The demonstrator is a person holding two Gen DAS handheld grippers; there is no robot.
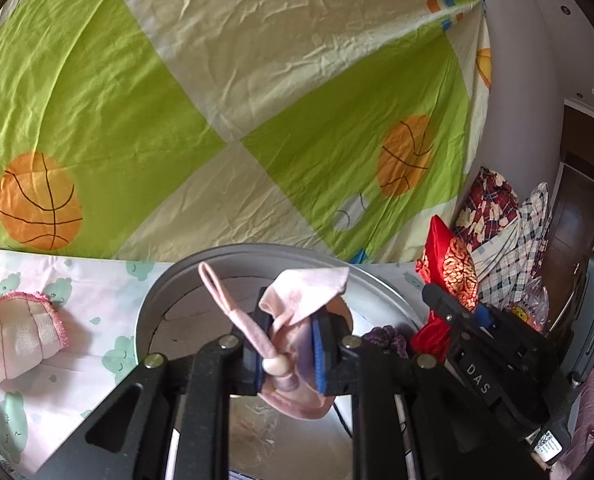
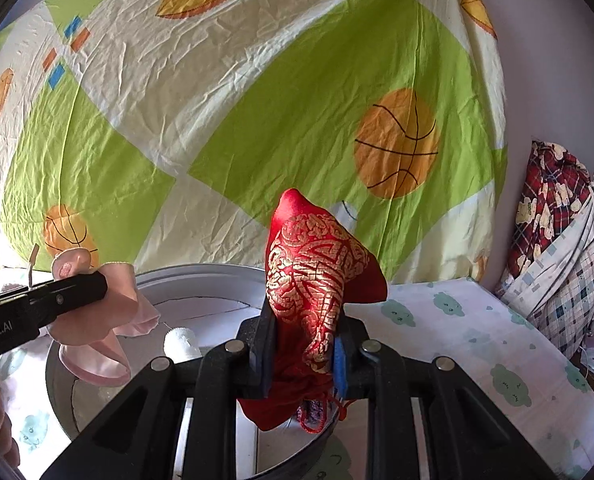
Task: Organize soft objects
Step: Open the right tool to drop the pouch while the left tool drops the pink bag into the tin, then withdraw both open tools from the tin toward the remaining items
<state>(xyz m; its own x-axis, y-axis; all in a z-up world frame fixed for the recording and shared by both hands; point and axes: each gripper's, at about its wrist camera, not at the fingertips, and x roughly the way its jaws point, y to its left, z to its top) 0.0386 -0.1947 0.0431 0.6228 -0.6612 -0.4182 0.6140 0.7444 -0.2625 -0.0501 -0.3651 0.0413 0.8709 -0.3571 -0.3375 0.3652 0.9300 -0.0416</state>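
Both hands loaded over the round bin (image 1: 381, 280), landmark for everything below.

Left gripper (image 1: 287, 354): fingers pinched tight on a pink cloth pouch (image 1: 297, 320), held above the bin's opening, on its near-left side. Its loop and a small bead dangle loose off the front.

Right gripper (image 2: 303, 350): fingers narrow, clamped on a red brocade pouch (image 2: 313, 280), above the bin's near-right side. Its cord hangs under the jaws, close to the near rim.

Inside the bin: a white fabric roll (image 2: 181, 342) by the near wall, something purple next to it in the left view.

Probable step: drop both pouches in the bin. To do it well:
- bring each gripper further over the bin's centre first; the red one looks too near the rim
- tilt down so the pouch hangs clear of the wall
- open one at a time, the grippers are close beside each other
- watch the pink loop and red cord, they could snag on the pads or drape over the rim

Still outside, left of the bin: a pink-trimmed knitted hat (image 1: 25, 336) on the sheet.
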